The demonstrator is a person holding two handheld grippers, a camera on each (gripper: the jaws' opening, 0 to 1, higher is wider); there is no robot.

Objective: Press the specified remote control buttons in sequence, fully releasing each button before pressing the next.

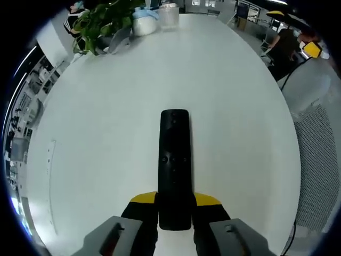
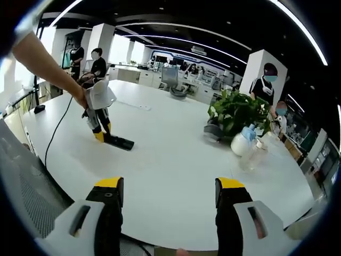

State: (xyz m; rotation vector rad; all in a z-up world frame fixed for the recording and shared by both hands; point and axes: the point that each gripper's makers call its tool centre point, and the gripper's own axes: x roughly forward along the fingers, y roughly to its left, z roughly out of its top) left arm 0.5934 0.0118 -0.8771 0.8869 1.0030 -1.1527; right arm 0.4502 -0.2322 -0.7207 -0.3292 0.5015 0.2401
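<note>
A long black remote control [image 1: 175, 165] lies lengthwise on the white table [image 1: 106, 133], its near end clamped between the yellow-tipped fingers of my left gripper [image 1: 175, 201], which is shut on it. Small buttons show near its middle. In the right gripper view the same remote [image 2: 120, 142] lies flat on the table with the left gripper [image 2: 101, 125] and the person's hand at its end. My right gripper [image 2: 169, 193] stands open well back from it, above the near table edge, with nothing between its fingers.
A potted green plant [image 1: 98, 24], a blue-and-white spray bottle [image 2: 242, 141] and a clear cup [image 1: 168, 15] stand at the far end of the table. A mesh chair [image 1: 319, 154] is at the right. A cable [image 2: 56, 133] trails off the table edge. People stand in the background.
</note>
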